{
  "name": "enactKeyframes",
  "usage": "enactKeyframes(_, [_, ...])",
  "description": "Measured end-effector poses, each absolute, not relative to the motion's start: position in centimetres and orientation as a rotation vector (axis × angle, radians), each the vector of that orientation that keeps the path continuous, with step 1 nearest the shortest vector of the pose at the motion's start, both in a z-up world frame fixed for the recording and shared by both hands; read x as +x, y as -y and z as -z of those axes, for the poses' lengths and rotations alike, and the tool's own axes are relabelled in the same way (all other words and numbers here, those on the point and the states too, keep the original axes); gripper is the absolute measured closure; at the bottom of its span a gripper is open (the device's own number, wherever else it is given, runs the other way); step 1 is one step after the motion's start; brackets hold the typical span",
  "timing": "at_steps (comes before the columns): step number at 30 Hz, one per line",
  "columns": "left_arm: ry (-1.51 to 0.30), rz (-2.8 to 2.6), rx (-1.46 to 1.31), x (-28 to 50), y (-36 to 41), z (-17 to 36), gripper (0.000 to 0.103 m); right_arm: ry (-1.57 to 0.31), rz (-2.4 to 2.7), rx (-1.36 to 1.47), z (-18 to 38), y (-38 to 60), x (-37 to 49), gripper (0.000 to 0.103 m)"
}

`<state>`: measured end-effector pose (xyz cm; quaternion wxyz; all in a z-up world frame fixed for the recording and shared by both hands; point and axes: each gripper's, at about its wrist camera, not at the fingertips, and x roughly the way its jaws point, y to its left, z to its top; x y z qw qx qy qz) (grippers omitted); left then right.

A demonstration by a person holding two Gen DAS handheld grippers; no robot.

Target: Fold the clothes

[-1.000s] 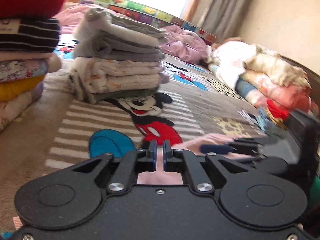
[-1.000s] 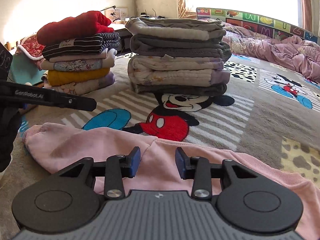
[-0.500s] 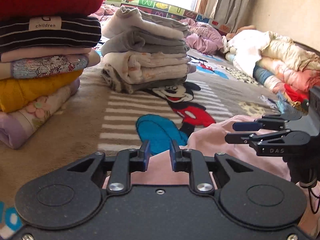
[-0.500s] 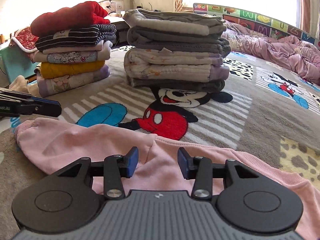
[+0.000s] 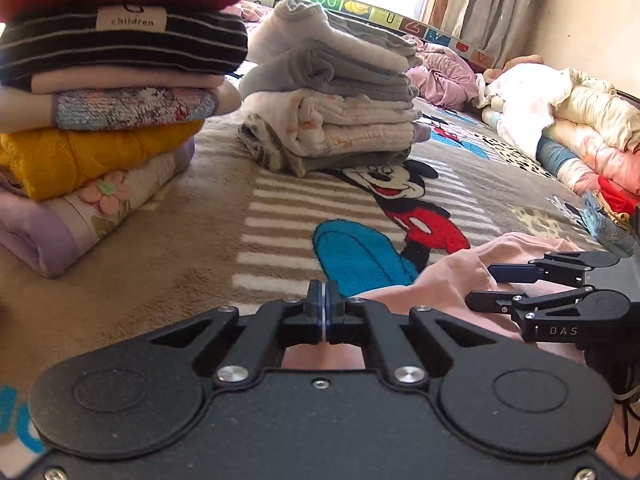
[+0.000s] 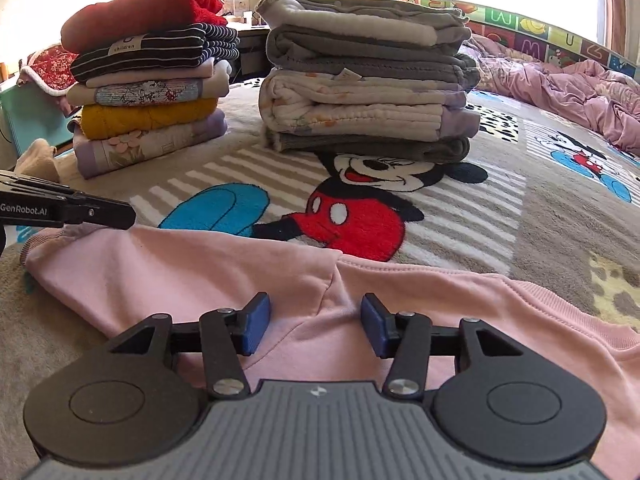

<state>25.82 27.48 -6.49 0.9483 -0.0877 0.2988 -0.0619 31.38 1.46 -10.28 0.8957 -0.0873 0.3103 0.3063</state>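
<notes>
Now nearly shut, the left gripper is closing again after springing apart half a second ago, its blue pads all but meeting at the cuffed left end of the pink sweatshirt; whether a nip of cuff lies between them cannot be told from either view. Meanwhile the right gripper is opening, its jaws standing wider than a second ago, poised over the crease where sleeve meets body, with pink cloth under the gap but neither pad pressing on it. The sweatshirt itself has barely shifted: it lies spread across the near edge of the cartoon-mouse blanket, one sleeve stretched left, the body running off to the right. Taken together, that suggests a release on the right and a fresh hold on the left, with the first fold of this garment probably not yet made. Farther back on the blanket stand two finished piles just beside each other, the coloured stack topped in red at the left and the grey-and-cream stack to its right. Beyond them a rumpled lilac quilt lies against an alphabet panel, a heap of unfolded laundry waits at the far right, and a curtain hangs by the bright window.
</notes>
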Motion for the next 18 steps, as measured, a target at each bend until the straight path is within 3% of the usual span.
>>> enactKeyframes(8, [-0.545, 0.105, -0.243, 22.6, -31.2, 5.3, 0.063, -0.511, -0.619, -0.206, 8.0, -2.0, 28.5, 0.047])
enactKeyframes(15, [-0.58, 0.136, -0.278, 21.4, -33.1, 6.5, 0.063, -0.531, -0.742, -0.217, 7.3, -5.4, 27.8, 0.049])
enactKeyframes(17, [-0.604, 0.155, -0.226, 21.7, -32.1, 7.1, 0.066, -0.559, -0.752, -0.209, 7.8, -6.1, 28.0, 0.049])
enactKeyframes(18, [-0.612, 0.17, -0.195, 21.8, -31.5, 7.4, 0.074, -0.573, -0.749, -0.205, 8.3, -6.3, 28.1, 0.049])
